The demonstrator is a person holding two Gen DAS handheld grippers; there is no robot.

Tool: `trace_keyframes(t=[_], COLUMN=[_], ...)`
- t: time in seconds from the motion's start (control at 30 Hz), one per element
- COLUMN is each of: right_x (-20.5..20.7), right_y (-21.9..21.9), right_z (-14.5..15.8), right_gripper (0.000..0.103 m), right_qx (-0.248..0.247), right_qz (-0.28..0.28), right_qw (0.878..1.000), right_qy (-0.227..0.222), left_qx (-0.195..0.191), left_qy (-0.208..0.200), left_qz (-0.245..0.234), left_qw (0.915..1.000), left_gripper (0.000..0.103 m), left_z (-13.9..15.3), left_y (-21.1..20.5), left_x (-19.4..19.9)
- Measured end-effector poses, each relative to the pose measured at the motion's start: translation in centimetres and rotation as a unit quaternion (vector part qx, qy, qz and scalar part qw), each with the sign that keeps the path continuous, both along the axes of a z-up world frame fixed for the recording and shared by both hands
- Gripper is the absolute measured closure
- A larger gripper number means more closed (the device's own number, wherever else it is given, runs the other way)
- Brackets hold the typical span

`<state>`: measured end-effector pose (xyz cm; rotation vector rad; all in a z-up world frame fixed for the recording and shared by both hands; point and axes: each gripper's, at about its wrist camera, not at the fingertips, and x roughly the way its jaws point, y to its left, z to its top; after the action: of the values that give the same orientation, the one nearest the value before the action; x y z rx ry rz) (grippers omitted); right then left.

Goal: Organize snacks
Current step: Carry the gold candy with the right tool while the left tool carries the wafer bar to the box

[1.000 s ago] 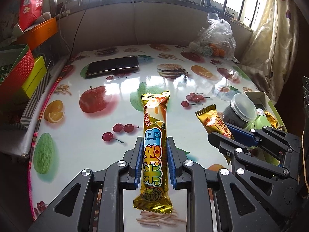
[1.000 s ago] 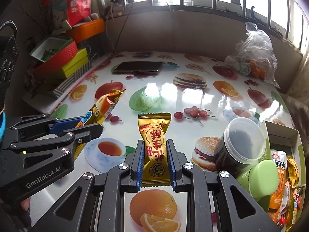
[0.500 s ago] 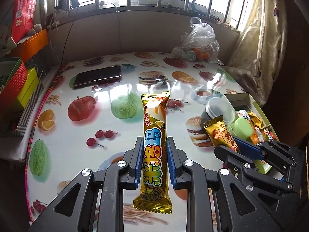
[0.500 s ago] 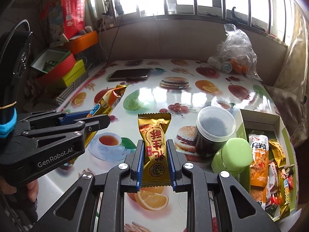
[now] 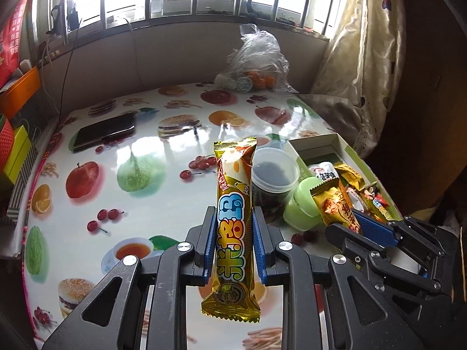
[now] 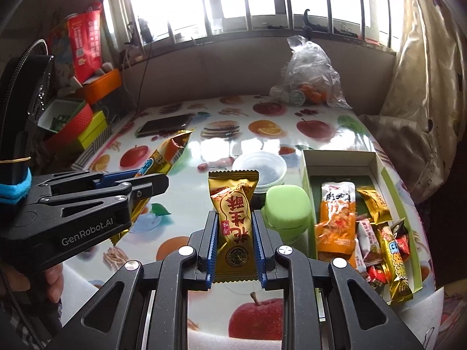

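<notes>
The bench (image 5: 87, 218), covered in a glossy cloth printed with fruit and burgers, fills most of both views. A second ago the open snack box (image 6: 379, 157) sat cut off at the right edge of the right wrist view; now it lies fully in sight at the right of the frame, half filled with packets. In the left wrist view it has slid in from the right edge to the middle right, so both hands have swung toward it, which I take to mean the drop-off is close.

Beside the box stand a clear-lidded tub (image 6: 259, 169) and a green jar (image 6: 287, 207), touching or nearly so. They sit between the carried snacks and the box, so the approach will probably need to pass over them.

The left claw (image 5: 233, 245) is clenched on a long yellow snack bar (image 5: 233, 218), which pokes up the middle of its frame, off the bench. The right claw (image 6: 233, 242) is clamped on a shorter gold candy packet (image 6: 233, 218), likewise held clear of the bench. Neither snack is over the box yet.

A dark phone (image 5: 105, 131) lies at the upper left, well apart from it all.
</notes>
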<state>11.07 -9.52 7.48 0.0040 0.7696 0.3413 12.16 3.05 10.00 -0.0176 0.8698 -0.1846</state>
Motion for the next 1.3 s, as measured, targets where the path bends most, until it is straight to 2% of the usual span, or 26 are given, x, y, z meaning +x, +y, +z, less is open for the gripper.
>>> trace_keyframes(t=[0.63, 1.3], right_x=[0.4, 2.2], right_y=[-6.4, -10.8], right_z=[0.0, -1.4], right_gripper=[0.082, 0.082], right_qx=[0.003, 0.01], right_qz=[-0.06, -0.096], right_qw=[0.998, 0.995], right_qy=[0.004, 0.021], left_qx=[0.003, -0.002], left_qy=[0.013, 0.037], left_qz=[-0.06, -0.087], left_qw=[0.9981, 0.9955], left_gripper=[0.079, 0.079], left_z=[-0.2, -1.2], left_y=[-6.9, -11.7], left_x=[2.7, 5.7])
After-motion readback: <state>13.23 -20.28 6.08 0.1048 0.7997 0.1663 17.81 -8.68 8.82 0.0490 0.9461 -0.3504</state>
